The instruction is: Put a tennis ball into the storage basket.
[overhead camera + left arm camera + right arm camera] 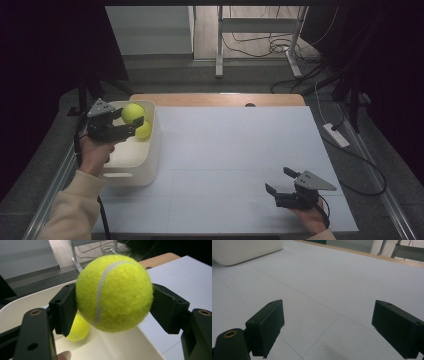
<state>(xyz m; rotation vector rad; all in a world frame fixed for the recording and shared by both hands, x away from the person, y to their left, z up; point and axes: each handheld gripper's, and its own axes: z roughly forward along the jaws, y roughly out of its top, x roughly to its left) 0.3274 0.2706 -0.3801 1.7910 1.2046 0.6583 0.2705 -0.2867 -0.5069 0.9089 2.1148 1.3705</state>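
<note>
At the left of the counter [225, 150], the left gripper [131, 123] held a yellow tennis ball [133, 113] clamped between its two black jaws, raised over a white bin [150, 150]. A second tennis ball [144, 131] lay inside the bin, below and just beside the held one. At the near right, the right gripper [277, 181] rested on the counter, its jaws spread wide with nothing between them.

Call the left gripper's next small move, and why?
Probably open the jaws. The left gripper is clamped on a tennis ball over the white bin, where a second ball already lies. The right gripper rests open on the table.
</note>
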